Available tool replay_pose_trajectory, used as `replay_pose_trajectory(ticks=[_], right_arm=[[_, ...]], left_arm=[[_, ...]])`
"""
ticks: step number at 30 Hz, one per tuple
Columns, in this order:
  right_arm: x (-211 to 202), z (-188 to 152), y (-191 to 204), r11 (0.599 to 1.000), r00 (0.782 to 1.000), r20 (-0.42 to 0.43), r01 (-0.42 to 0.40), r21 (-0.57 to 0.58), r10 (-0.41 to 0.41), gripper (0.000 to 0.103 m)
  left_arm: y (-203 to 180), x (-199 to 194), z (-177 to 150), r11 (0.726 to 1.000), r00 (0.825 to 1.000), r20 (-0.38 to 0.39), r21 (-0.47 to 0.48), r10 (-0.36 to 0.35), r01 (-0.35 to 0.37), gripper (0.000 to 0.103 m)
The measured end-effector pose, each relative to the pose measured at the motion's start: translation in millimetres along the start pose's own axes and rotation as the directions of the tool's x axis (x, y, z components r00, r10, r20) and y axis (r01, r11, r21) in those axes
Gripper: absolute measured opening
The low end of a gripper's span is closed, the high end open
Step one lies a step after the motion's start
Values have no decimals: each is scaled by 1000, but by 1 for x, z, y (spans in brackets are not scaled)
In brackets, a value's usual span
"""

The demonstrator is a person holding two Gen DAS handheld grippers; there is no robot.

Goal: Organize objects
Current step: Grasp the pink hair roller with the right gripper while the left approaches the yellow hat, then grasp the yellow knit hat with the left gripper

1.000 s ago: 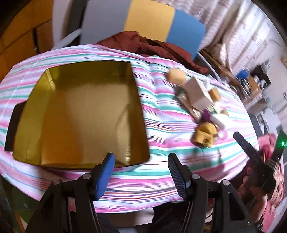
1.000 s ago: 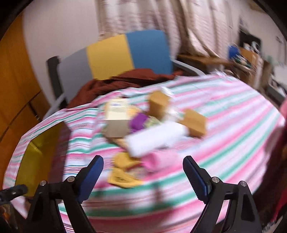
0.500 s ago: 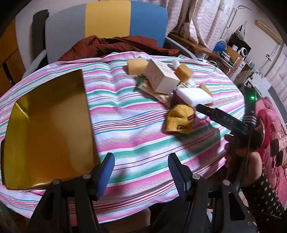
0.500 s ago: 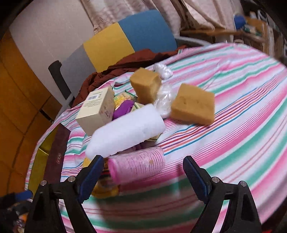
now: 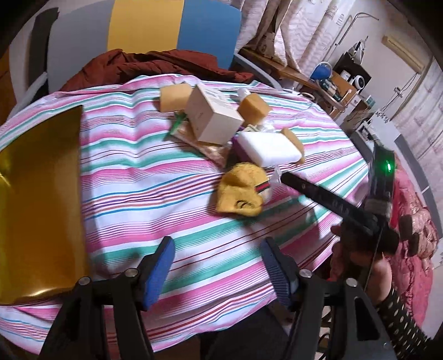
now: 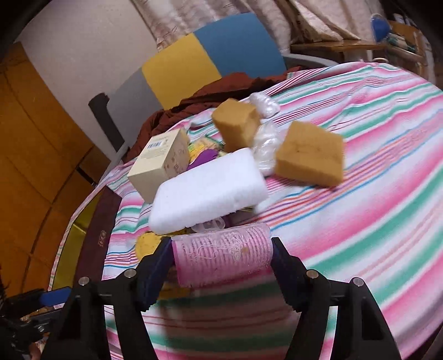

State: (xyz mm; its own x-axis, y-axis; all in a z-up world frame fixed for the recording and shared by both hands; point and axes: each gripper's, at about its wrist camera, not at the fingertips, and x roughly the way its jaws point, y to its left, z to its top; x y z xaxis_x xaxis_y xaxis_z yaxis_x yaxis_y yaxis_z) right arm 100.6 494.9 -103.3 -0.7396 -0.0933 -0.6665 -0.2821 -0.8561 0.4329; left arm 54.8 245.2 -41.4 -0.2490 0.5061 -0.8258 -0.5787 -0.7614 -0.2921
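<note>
A pile of objects lies on the striped tablecloth [image 5: 144,177]: a cream box [image 5: 211,116], tan sponges [image 5: 174,97], a white foam block [image 5: 267,149] and a yellow cloth toy [image 5: 241,192]. My left gripper [image 5: 217,272] is open and empty above the table's near edge. My right gripper [image 6: 221,267] has its jaws around a pink hair roller [image 6: 223,256], touching both ends. In the right wrist view the white foam block [image 6: 207,195] lies just behind the roller, with the cream box [image 6: 159,166] and tan sponges [image 6: 310,153] further back.
A gold box [image 5: 36,199] lies open at the left of the table, its dark lid [image 6: 98,232] beside it. A chair [image 5: 171,25] with a red-brown garment [image 5: 149,66] stands behind the table. Shelves and clutter stand at the right.
My right gripper moved forward and down to the pink roller and closed its jaws on it. My left gripper swung right, away from the gold box, toward the pile.
</note>
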Motion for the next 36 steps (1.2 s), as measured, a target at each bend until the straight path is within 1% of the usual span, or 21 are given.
replay_pose_trajectory(ticks=[1,2,3,4,7,9,11,13,15,17,19,20,21,22,23,24,25,28,31,33,36], right_arm=[[-3,-1,-2,1000,1000,1,19,-3,-19,70],[-8,-4,-4,999,999,5,44,-11,-44,70],[-12,-5,-6,998,998,9,67,-20,-67,70],[-16,-7,-8,995,996,14,91,-30,-91,70],[-26,-14,-18,987,988,13,156,-34,-156,70],[-30,-17,-25,988,988,11,156,-11,-156,70],[-32,-22,-31,988,988,11,155,7,-155,70],[-33,-26,-35,989,989,10,146,22,-146,70],[-33,-28,-32,989,989,10,149,22,-149,70],[-32,-29,-31,988,989,12,150,19,-150,70],[-30,-29,-29,989,989,13,149,22,-149,70],[-29,-30,-30,989,989,7,148,25,-148,70],[-28,-31,-30,988,989,5,149,27,-149,70],[-28,-32,-29,988,988,10,153,22,-153,70],[-29,-32,-28,988,988,9,155,18,-156,70],[-30,-32,-26,988,988,9,156,16,-156,69],[-31,-33,-26,988,988,10,153,18,-153,69],[-35,-35,-21,989,989,8,144,13,-145,69],[-38,-38,-13,990,990,5,143,-9,-143,69],[-39,-39,-6,990,991,3,136,-23,-136,69],[-40,-40,10,992,993,-2,119,-47,-119,69]], left_arm=[[-2,4,2,1000,1000,8,-5,-13,13,82],[-5,8,5,1000,999,21,-9,-27,27,86],[-8,14,8,999,999,29,-8,-39,39,88],[-11,21,11,999,999,25,-7,-38,38,88],[-18,49,21,1000,1000,-28,18,-6,6,88],[-24,65,28,999,999,-37,36,15,-14,87],[-30,79,35,997,998,-29,53,59,-57,85],[-36,91,42,995,997,-33,72,74,-71,75],[-38,97,45,994,997,-28,83,72,-70,72],[-45,101,47,988,996,-11,126,87,-85,71],[-52,110,46,971,989,-16,195,147,-141,71],[-54,113,44,965,988,-18,215,156,-148,71],[-54,114,42,964,989,-20,226,147,-138,63],[-53,114,41,969,994,-26,226,109,-101,50],[-51,112,41,975,997,-25,214,73,-66,48],[-47,108,40,980,999,-20,195,49,-44,39],[-44,106,41,983,999,-20,181,26,-22,34],[-31,95,37,988,1000,-10,155,-2,4,29],[-13,79,30,992,1000,5,125,-19,18,28],[-12,74,22,993,1000,11,117,-14,13,28],[3,58,9,995,1000,23,101,1,-3,28]])
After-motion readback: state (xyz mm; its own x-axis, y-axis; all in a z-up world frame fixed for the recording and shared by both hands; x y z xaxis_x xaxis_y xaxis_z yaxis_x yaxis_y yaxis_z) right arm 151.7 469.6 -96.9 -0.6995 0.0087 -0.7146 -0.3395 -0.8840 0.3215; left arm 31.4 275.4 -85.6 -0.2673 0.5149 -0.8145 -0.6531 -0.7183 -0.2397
